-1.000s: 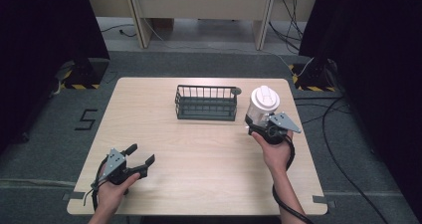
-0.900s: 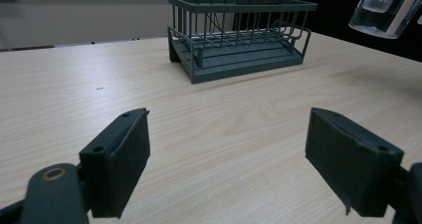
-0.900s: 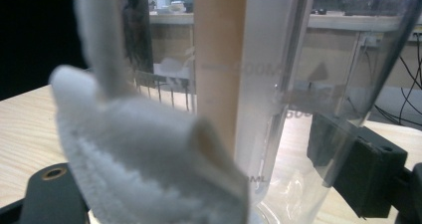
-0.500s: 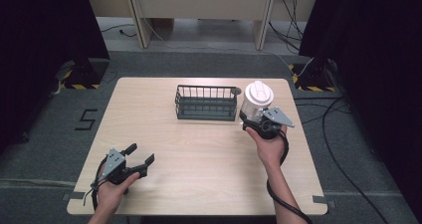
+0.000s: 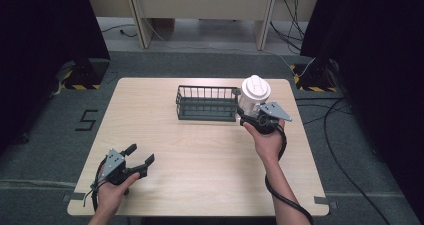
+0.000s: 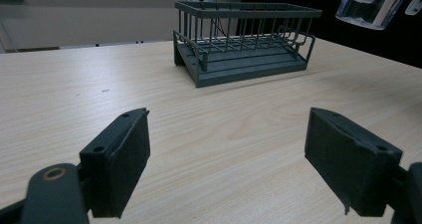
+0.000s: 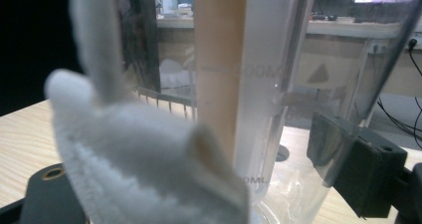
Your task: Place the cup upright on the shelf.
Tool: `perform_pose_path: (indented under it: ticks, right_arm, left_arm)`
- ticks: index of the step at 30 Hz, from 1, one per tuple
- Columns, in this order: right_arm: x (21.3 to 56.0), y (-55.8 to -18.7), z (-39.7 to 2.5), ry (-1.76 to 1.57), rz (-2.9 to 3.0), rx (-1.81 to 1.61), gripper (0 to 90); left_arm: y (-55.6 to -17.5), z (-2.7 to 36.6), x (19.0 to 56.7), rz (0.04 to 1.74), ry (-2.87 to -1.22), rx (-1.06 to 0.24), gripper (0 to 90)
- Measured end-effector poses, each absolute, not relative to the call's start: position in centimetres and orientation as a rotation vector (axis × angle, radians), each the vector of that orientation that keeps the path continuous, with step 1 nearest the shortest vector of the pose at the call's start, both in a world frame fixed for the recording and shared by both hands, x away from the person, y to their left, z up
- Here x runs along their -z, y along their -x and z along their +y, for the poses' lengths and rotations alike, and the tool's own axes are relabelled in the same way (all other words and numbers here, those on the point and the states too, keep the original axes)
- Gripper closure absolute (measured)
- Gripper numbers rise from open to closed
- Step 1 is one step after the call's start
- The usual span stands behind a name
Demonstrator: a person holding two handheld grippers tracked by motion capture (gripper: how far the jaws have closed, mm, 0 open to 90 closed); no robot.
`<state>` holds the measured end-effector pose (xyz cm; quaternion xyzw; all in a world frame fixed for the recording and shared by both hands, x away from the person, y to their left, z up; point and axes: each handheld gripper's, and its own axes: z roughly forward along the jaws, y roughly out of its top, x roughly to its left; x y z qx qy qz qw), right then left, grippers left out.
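My right gripper (image 5: pixel 254 116) pinches a clear white-lidded measuring jug (image 5: pixel 255 92) and holds it lifted just off the right end of the dark wire basket (image 5: pixel 206 103), while my left gripper (image 5: pixel 136 160) rests spread wide over the near-left of the wooden table (image 5: pixel 200 175).

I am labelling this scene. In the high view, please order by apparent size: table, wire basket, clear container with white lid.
1. table
2. wire basket
3. clear container with white lid, lifted nearer the camera, so it may look bigger than it is.
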<state>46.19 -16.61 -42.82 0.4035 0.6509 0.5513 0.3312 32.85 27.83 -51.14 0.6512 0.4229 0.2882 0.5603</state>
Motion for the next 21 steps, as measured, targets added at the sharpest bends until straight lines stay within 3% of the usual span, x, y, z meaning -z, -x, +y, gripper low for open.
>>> perform_pose_path:
  ticks: [21]
  right_arm:
    - [41.9, -47.6, -14.5, -1.044, 1.700, -1.464, 18.3]
  left_arm:
    - [-32.8, 27.9, 51.1, 0.992, -1.531, -0.673, 17.3]
